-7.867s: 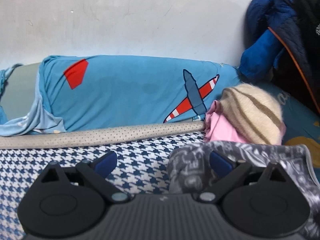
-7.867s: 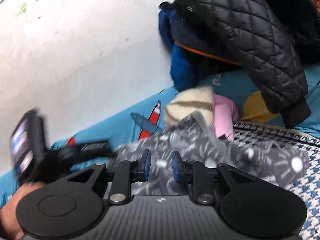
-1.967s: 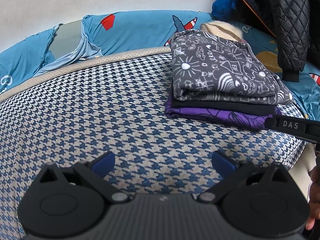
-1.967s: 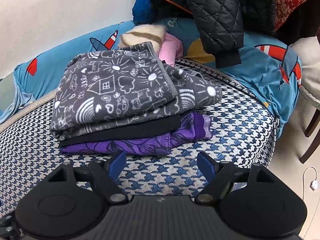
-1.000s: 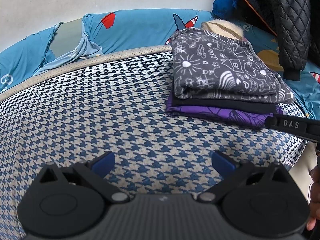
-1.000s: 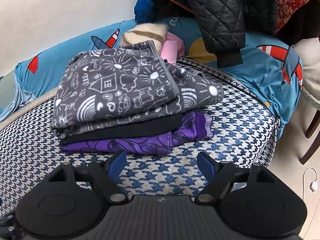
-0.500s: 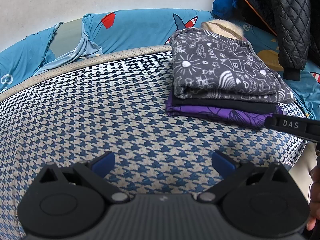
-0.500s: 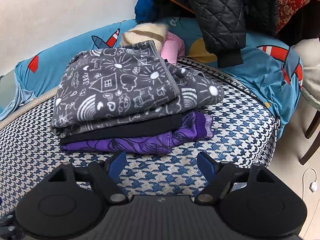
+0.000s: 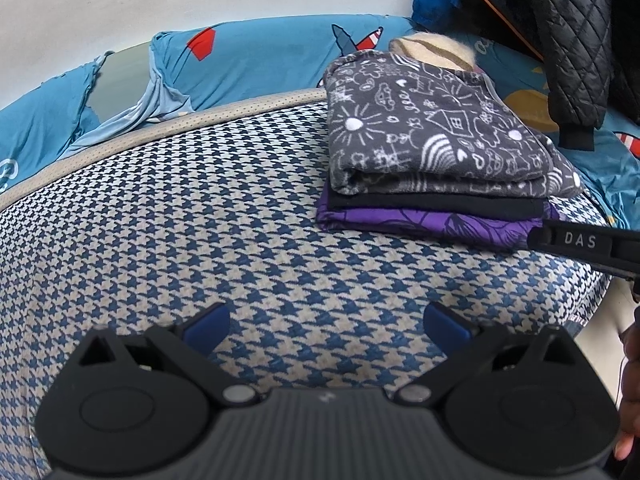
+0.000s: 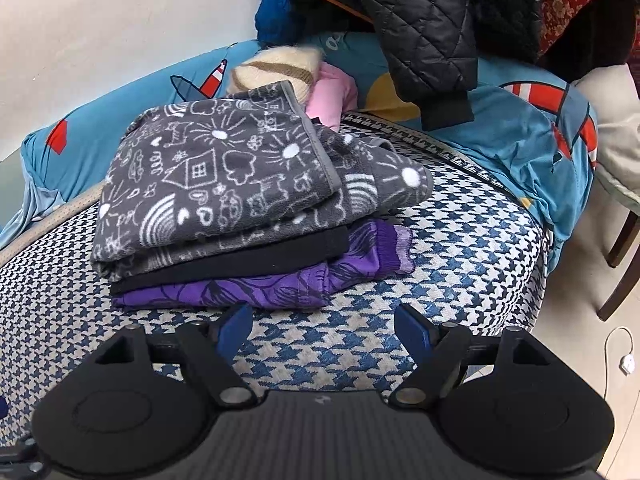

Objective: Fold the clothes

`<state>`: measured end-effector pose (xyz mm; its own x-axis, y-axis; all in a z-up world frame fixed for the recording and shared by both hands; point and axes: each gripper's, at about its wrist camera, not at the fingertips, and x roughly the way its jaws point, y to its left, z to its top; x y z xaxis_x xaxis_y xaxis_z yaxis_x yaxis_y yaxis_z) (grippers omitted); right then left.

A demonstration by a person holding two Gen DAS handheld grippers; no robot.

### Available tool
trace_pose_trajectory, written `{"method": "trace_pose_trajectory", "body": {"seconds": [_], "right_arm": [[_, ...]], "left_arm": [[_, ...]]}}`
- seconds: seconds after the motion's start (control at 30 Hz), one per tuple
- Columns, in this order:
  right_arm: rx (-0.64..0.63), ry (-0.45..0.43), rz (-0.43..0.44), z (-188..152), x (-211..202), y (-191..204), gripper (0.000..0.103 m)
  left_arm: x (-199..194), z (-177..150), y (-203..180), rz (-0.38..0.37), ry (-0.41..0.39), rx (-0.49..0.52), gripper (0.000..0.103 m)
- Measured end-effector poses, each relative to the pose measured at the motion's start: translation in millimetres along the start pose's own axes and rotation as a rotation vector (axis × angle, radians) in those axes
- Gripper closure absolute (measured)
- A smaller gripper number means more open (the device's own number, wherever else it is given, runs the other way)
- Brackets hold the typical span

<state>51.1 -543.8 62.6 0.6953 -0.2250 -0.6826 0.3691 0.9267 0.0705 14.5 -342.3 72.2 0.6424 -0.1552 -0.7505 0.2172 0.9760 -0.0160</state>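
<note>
A stack of folded clothes rests on the houndstooth cushion (image 9: 200, 216) (image 10: 460, 264). On top is a grey doodle-print garment (image 9: 424, 136) (image 10: 224, 184), under it a black one (image 9: 432, 202) (image 10: 280, 254), and at the bottom a purple one (image 9: 424, 222) (image 10: 280, 286). My left gripper (image 9: 326, 326) hangs open over bare cushion, well short of the stack and to its left. My right gripper (image 10: 326, 326) is open too, just in front of the purple garment's near edge, holding nothing.
Behind the stack lie a striped cream knit hat (image 10: 276, 66) and a pink cloth (image 10: 332, 94) on blue airplane-print bedding (image 9: 260, 56). A black quilted jacket (image 10: 424, 24) hangs at the back right. Floor and a chair leg (image 10: 618, 284) lie past the cushion's right edge.
Since 7.9 s ago the grey garment was laid folded on the stack and both grippers drew back, the right one opening. Over the last two seconds nothing moved noticeably.
</note>
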Motion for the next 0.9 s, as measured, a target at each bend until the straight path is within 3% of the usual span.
{"method": "trace_pose_trajectory", "body": {"seconds": [0.9], "right_arm": [[-0.004,0.009,0.001,-0.5,1.1,0.2,0.025]], "left_arm": [[-0.4,0.8,-4.7,-0.001,0.009,0.015,0.000]]}}
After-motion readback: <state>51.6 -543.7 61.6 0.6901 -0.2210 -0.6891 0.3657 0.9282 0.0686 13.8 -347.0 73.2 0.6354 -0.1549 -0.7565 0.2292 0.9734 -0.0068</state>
